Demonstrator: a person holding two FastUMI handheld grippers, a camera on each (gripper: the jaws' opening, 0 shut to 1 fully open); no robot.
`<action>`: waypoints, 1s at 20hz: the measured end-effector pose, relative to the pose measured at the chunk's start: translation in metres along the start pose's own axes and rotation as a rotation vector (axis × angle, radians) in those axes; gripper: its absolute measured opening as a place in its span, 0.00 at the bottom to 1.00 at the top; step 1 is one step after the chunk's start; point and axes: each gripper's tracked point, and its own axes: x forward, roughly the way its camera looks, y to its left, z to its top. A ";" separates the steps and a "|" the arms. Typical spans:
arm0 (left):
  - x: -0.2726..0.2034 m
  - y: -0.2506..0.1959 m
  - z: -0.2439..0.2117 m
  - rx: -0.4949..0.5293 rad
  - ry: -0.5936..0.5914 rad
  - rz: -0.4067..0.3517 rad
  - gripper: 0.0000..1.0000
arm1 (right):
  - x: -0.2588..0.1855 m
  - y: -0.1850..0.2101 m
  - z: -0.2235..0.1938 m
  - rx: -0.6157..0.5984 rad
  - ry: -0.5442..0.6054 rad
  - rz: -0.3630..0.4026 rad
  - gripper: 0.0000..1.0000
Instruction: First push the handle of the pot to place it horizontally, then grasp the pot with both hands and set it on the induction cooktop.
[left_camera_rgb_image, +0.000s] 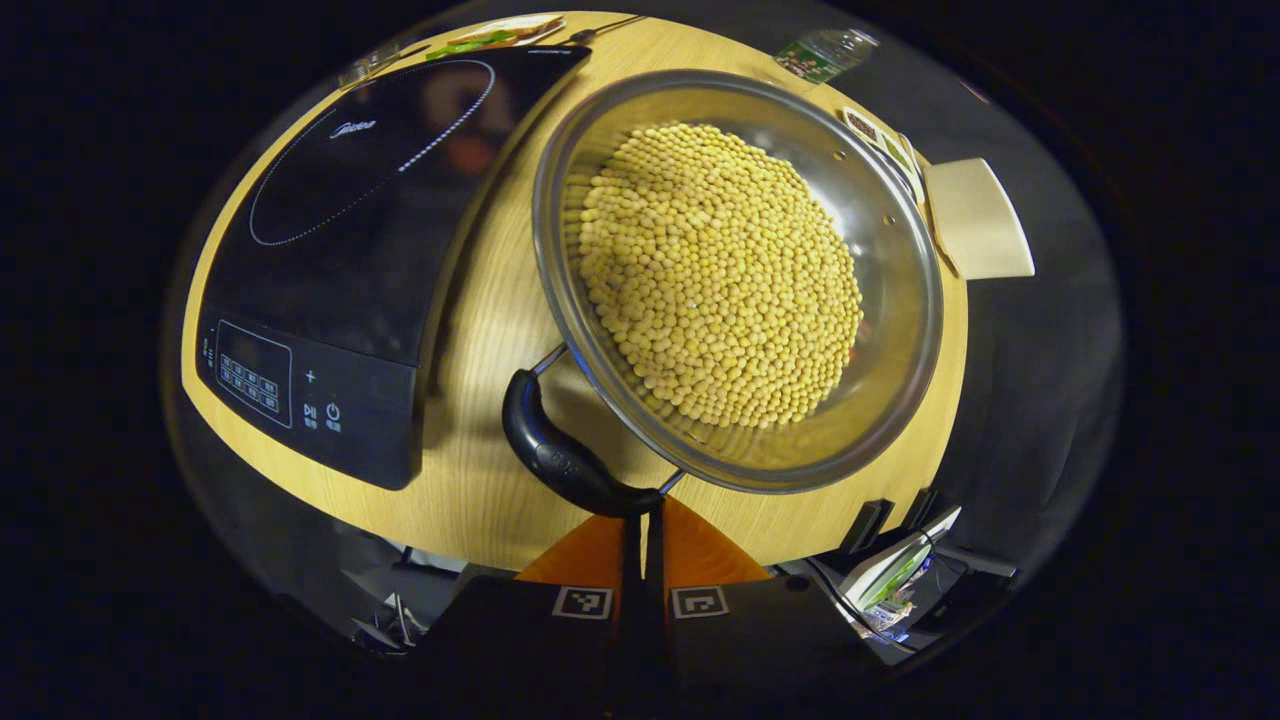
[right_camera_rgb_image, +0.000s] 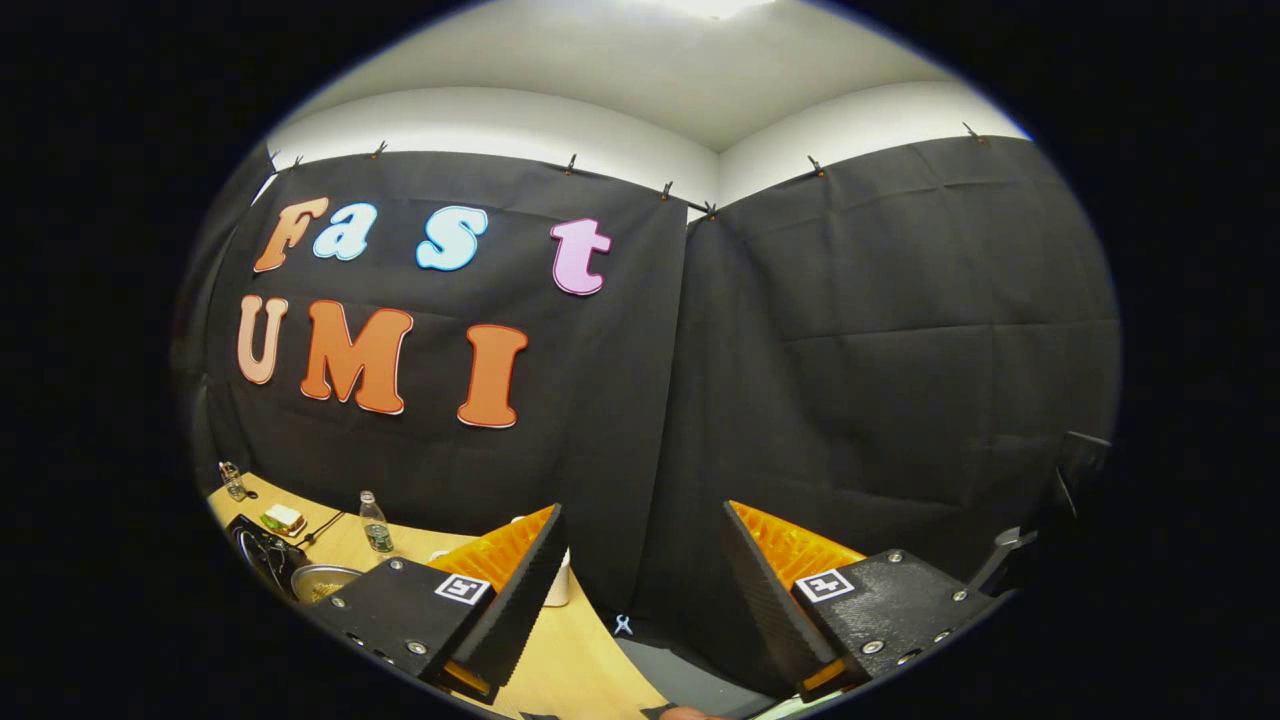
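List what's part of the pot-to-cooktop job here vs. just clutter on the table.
Job:
pot of yellow beans
pot handle
induction cooktop
left gripper, shut, tips at the handle
right gripper, open, up off the table

Clutter:
plastic bottle
beige card
small packets

A recording booth: black cloth wall (right_camera_rgb_image: 850, 350) clipped up behind a wooden table (left_camera_rgb_image: 480, 330).

Steel pot (left_camera_rgb_image: 890, 300) of yellow beans, black handle (left_camera_rgb_image: 560, 455) near-side, sits beside the black induction cooktop (left_camera_rgb_image: 370, 240).
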 end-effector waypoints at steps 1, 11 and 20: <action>0.000 0.005 0.004 -0.001 -0.009 0.008 0.08 | 0.004 0.007 -0.001 0.001 0.003 0.013 0.95; -0.017 0.057 0.066 0.104 -0.201 0.208 0.08 | 0.029 0.098 -0.021 0.009 0.059 0.185 0.95; -0.033 0.064 0.112 0.240 -0.361 0.215 0.09 | 0.040 0.193 -0.067 0.045 0.185 0.338 0.95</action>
